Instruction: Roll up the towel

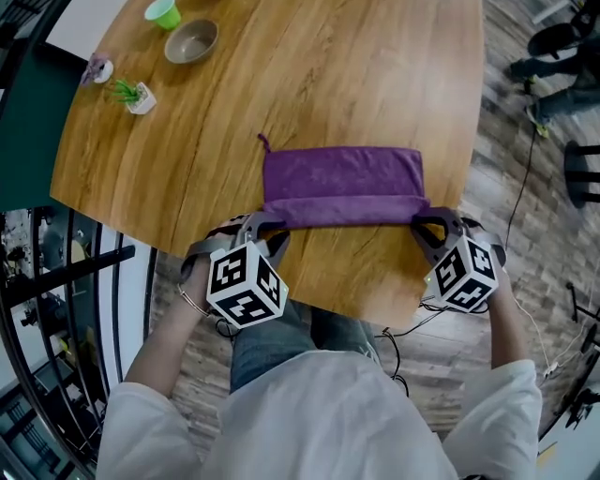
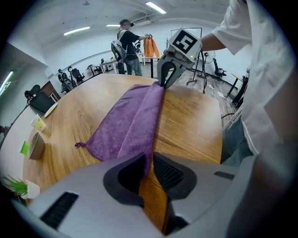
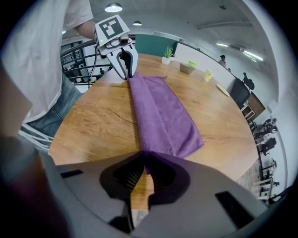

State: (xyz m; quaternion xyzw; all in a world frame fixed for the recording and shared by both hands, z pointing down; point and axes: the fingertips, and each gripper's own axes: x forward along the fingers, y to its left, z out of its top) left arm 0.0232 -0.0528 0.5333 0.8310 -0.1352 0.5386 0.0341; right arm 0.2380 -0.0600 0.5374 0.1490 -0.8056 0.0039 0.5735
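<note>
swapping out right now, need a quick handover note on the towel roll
Left gripper: shut on the near left end of the towel.
Right gripper: shut on its near right end.
Towel: purple, flat on the table in front of the person, with its near edge turned over into one narrow band.
Done: both ends gripped, and the first turn looks started.
Left: roll the rest toward the far edge, keeping the ends even.

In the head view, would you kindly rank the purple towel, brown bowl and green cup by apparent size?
Largest: purple cloth towel
Next: round brown bowl
Smallest: small green cup
</note>
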